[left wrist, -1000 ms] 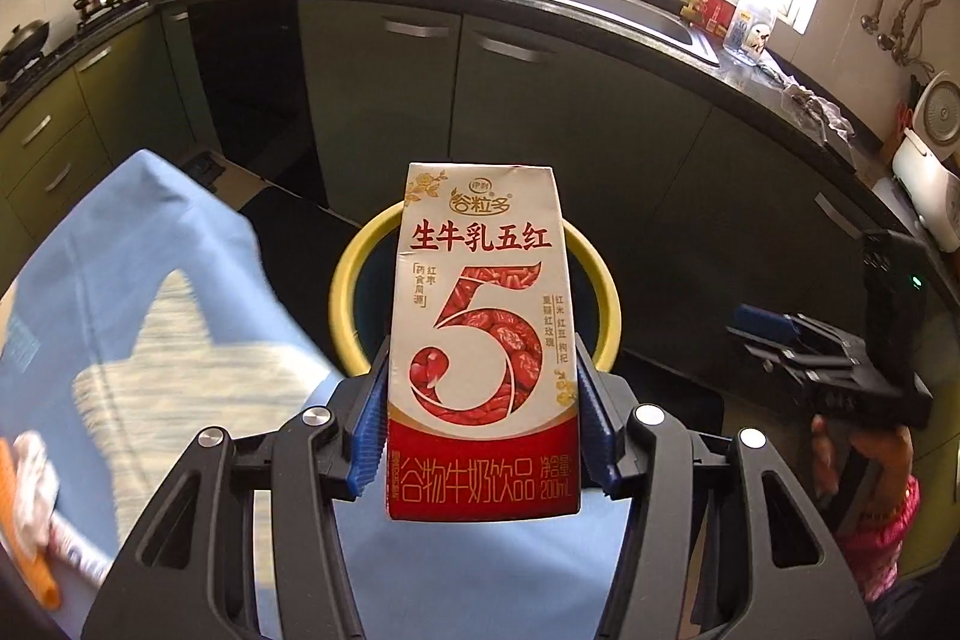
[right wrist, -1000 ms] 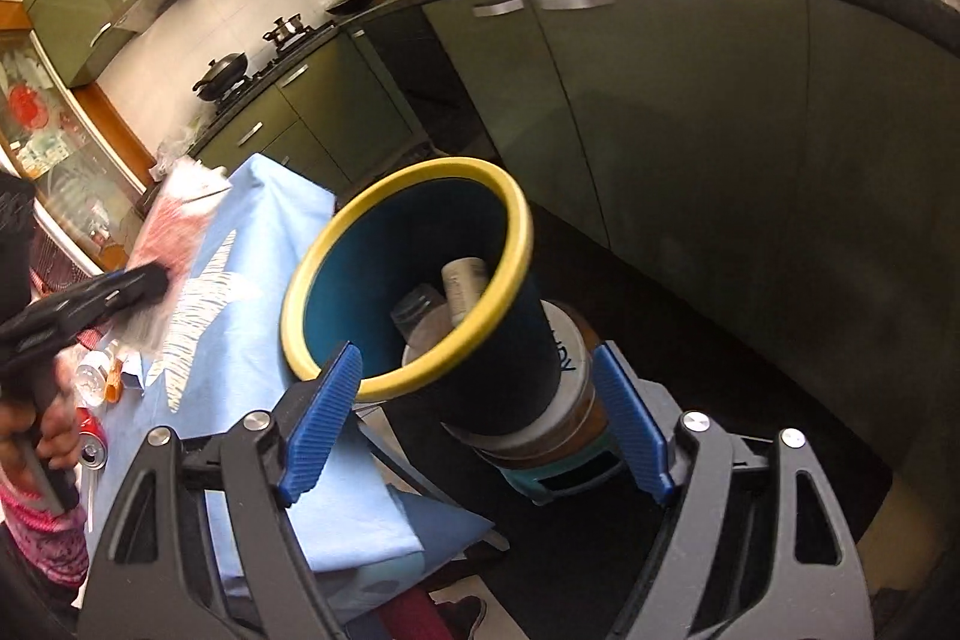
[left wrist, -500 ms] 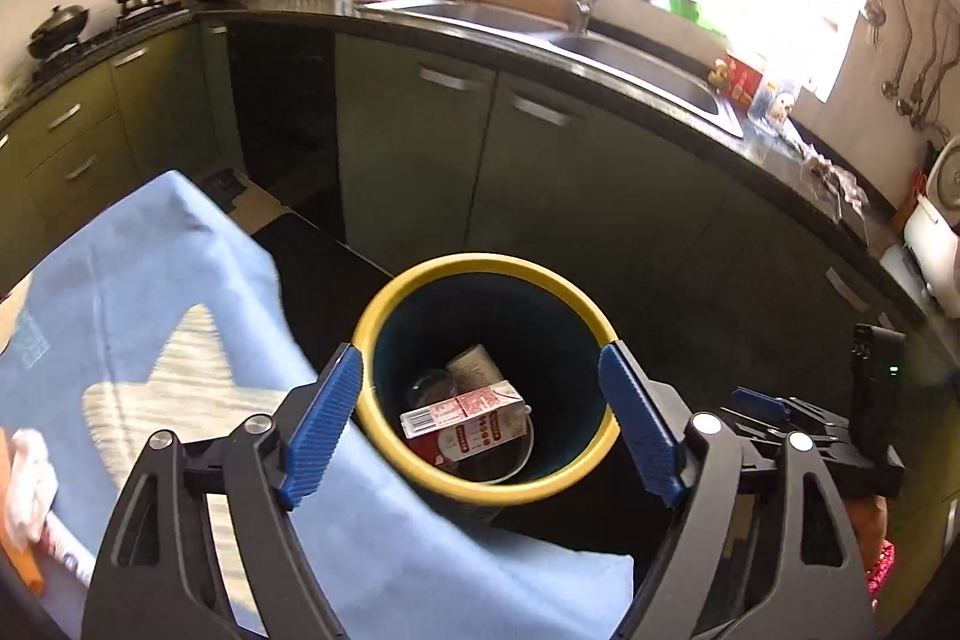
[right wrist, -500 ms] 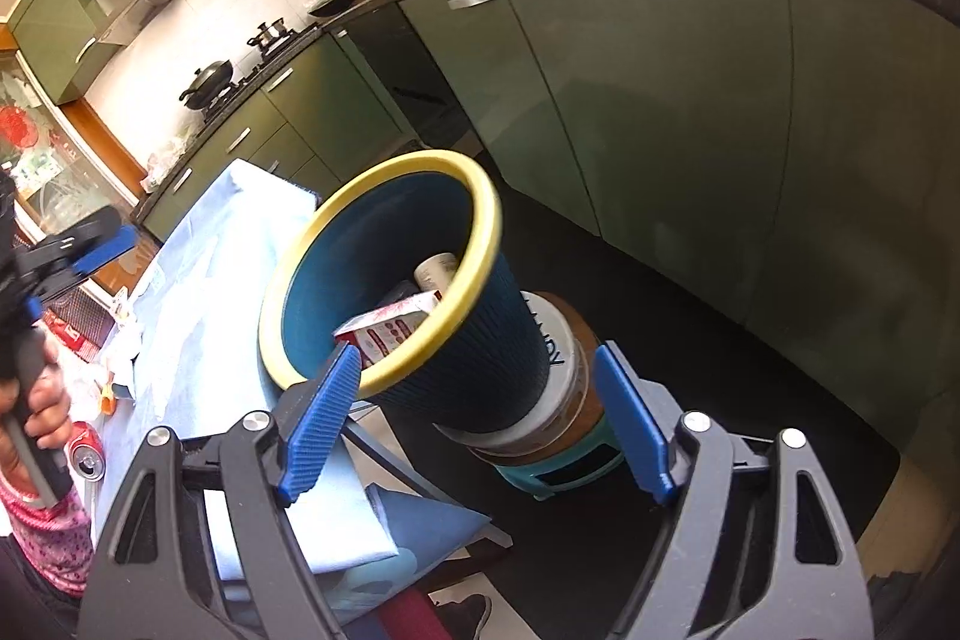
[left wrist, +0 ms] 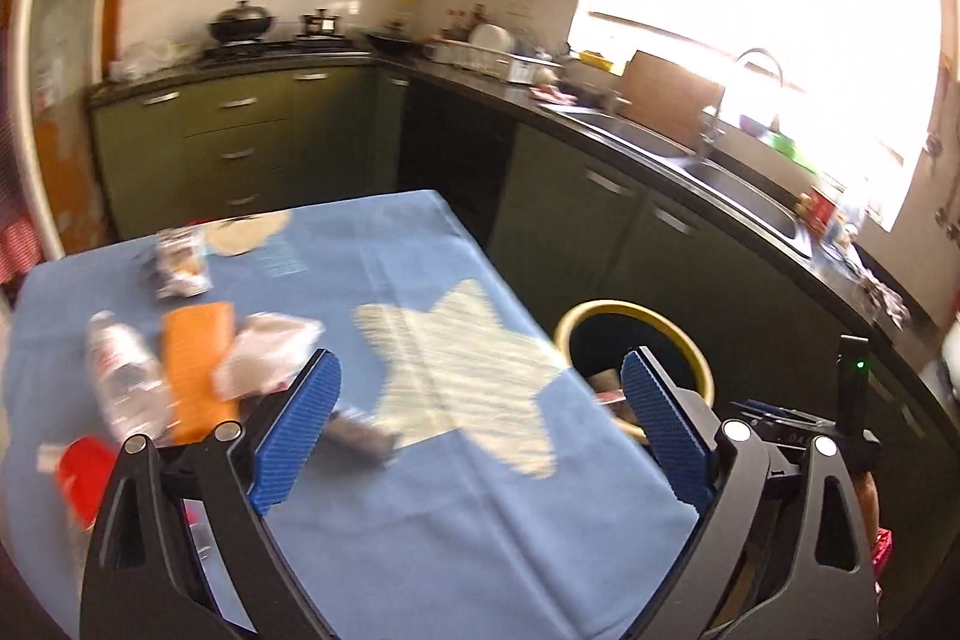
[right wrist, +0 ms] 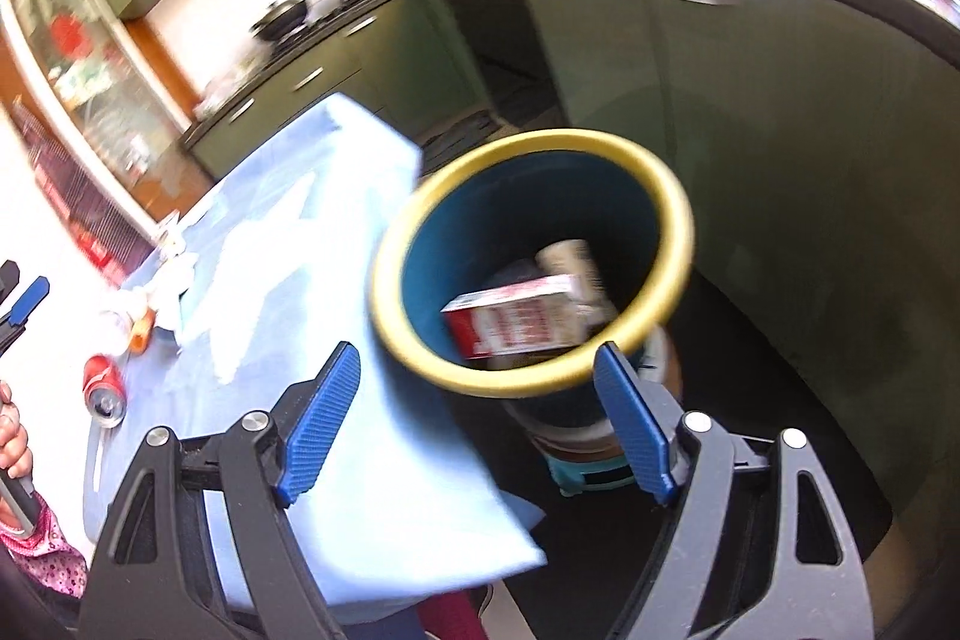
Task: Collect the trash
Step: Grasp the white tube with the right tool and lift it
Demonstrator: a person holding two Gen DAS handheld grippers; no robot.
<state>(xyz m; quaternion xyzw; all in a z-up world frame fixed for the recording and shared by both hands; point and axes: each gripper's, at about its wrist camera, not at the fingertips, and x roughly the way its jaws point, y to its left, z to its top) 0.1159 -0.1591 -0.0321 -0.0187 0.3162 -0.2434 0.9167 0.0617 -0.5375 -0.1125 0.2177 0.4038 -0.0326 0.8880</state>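
A blue bin with a yellow rim (right wrist: pixel 531 262) stands off the table's right edge; it also shows in the left wrist view (left wrist: pixel 636 340). A red and white milk carton (right wrist: pixel 516 322) lies inside it on other trash. My left gripper (left wrist: pixel 480 418) is open and empty above the blue tablecloth (left wrist: pixel 420 490). Trash lies on the cloth at the left: a clear bottle (left wrist: pixel 123 382), an orange packet (left wrist: pixel 198 370), a crumpled white wrapper (left wrist: pixel 264 352), a red can (left wrist: pixel 84 472). My right gripper (right wrist: pixel 474 424) is open and empty just in front of the bin.
Green kitchen cabinets and a dark counter with a sink (left wrist: pixel 738 196) run behind the table and bin. A snack wrapper (left wrist: pixel 177 262) lies at the cloth's far left. A red can (right wrist: pixel 105 388) lies on the cloth in the right wrist view.
My left gripper opened and dropped the milk carton into the bin, then swung left towards the trash on the table. My right gripper moved a little closer to the bin.
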